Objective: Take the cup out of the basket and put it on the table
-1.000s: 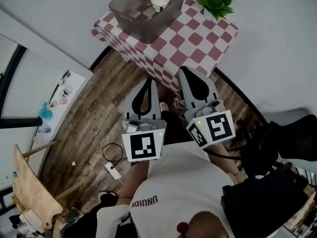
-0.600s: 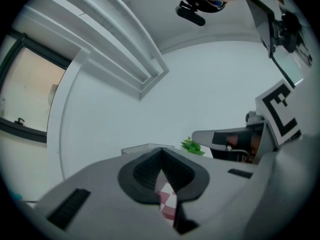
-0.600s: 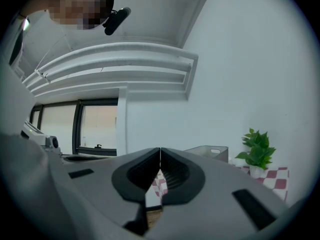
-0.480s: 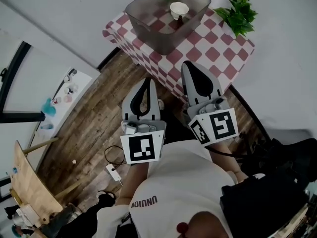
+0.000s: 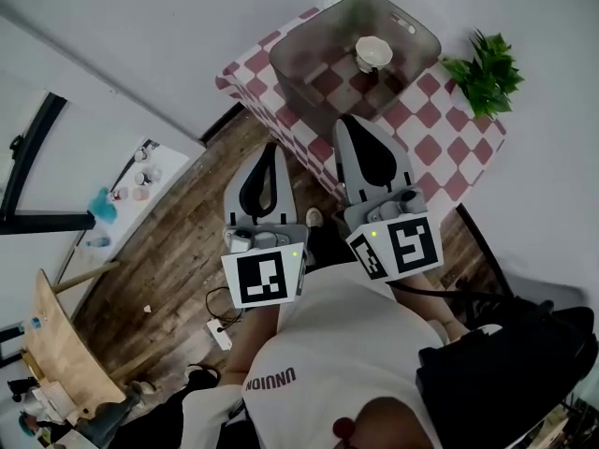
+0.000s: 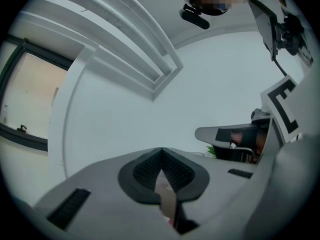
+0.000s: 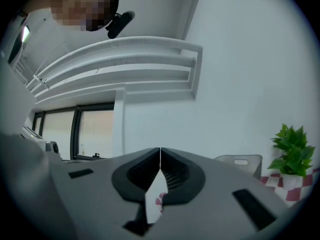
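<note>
A wooden floor (image 5: 178, 241) runs up to a surface (image 5: 440, 143) draped in a red-and-white checked cloth. On it stands a grey see-through basket (image 5: 304, 59), with a small green plant (image 5: 487, 64) near the surface's right edge. The left hand-held gripper (image 5: 270, 150) and the right hand-held gripper (image 5: 347, 123) are held side by side at the surface's near edge, pointing toward the basket, each with its jaws pressed together at the tips and nothing between them. The white cup (image 5: 373, 52) sits mouth up inside the basket, well apart from both.
</note>
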Motion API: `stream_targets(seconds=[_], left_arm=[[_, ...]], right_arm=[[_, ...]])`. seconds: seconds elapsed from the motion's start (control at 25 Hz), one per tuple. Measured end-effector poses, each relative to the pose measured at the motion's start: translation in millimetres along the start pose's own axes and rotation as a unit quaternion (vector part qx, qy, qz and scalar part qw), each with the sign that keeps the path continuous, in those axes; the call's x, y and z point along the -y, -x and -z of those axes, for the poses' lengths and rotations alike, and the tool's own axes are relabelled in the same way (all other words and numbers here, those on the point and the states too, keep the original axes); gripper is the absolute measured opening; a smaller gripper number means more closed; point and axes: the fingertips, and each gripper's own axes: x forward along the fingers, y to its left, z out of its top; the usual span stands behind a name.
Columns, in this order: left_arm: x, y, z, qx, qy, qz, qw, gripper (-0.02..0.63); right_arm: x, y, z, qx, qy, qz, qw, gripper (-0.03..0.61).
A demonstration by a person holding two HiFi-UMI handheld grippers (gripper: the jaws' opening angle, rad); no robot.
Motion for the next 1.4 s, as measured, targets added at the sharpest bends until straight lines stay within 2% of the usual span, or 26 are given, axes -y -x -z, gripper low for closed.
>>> stream_targets(seconds=[0.32, 0.4, 0.56, 0.76, 0.88, 1.0, 1.2, 1.4], left_arm=[[-23, -64, -8, 0.001, -0.018, 0.006, 0.9998, 0.012], [-26, -75, -9, 0.000, -0.013, 0.007, 0.9999, 0.012], [-32, -98, -10, 0.010, -0.039, 0.031, 0.9987, 0.012], [-32, -130, -17, 0.021, -0.030, 0.058, 0.9976, 0.012], [-26, -148, -19, 0.024, -0.030, 0.092, 0.9950, 0.012], [-22, -174, -19, 0.025, -0.027, 0.142, 0.9892, 0.012], [-23, -223, -22, 0.024, -0.030, 0.212, 0.9766, 0.012], [-21, -269, -27, 0.021, -0.023, 0.292, 0.9560, 0.012]], right_arm=[[39, -58, -3, 0.002, -0.004, 0.021, 1.000, 0.018], [54, -63, -4, 0.000, -0.003, 0.038, 0.999, 0.018], [90, -68, -6, -0.004, -0.012, 0.085, 0.996, 0.018], [138, -71, -8, -0.009, -0.006, 0.142, 0.990, 0.018], [159, -69, -10, -0.007, 0.005, 0.180, 0.984, 0.018], [173, -71, -11, -0.001, 0.006, 0.219, 0.976, 0.018], [182, -100, -3, -0.008, -0.029, 0.230, 0.973, 0.018], [197, -121, 10, -0.019, -0.048, 0.308, 0.950, 0.020]])
